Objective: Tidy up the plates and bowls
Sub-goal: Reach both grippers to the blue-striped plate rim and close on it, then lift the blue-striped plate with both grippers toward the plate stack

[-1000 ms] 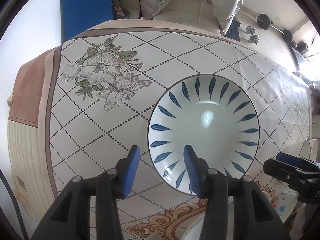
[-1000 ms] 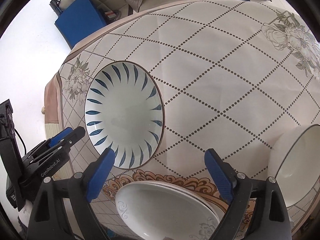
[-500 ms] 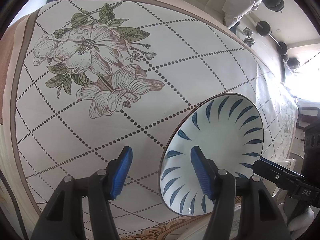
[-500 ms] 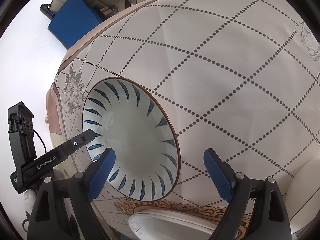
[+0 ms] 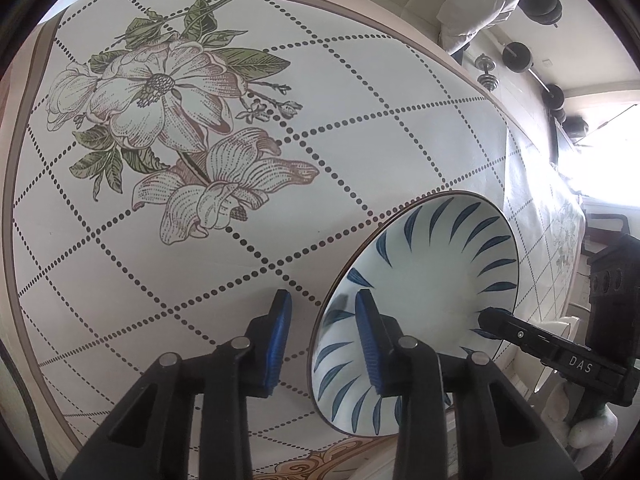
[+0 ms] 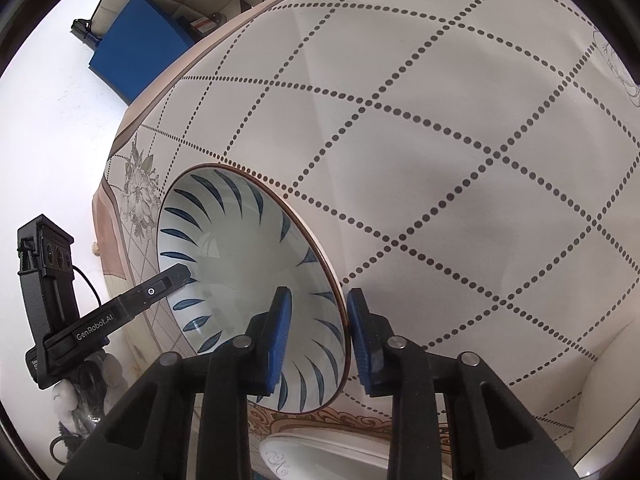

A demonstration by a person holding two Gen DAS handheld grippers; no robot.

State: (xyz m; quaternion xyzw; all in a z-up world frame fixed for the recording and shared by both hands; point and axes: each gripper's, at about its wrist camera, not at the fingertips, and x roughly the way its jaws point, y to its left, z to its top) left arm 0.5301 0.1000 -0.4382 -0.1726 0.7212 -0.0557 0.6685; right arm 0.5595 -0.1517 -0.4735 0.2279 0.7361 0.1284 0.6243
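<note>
A deep white plate with blue leaf strokes (image 5: 432, 280) (image 6: 240, 256) rests on the dotted tablecloth. My left gripper (image 5: 322, 336) straddles its near left rim, one pad inside and one outside. The jaws are closing, and a strip of cloth still shows between the outer pad and the rim. My right gripper (image 6: 318, 338) straddles the opposite rim and its jaws are closing too. Its outer pad stands right at the rim and its inner pad is over the plate's slope. Each view shows the other gripper's finger reaching into the plate.
A white embossed plate (image 6: 328, 456) lies just below the blue-leaf plate at the table's near edge. A white bowl (image 6: 612, 400) stands at the right. The table edge curves off to the left. A blue box (image 6: 140, 48) and dumbbells (image 5: 516, 56) are on the floor beyond.
Both grippers came down onto the blue-leaf plate from either side. Their jaws then narrowed from wide open to a small gap around its rim. The plate has stayed in place.
</note>
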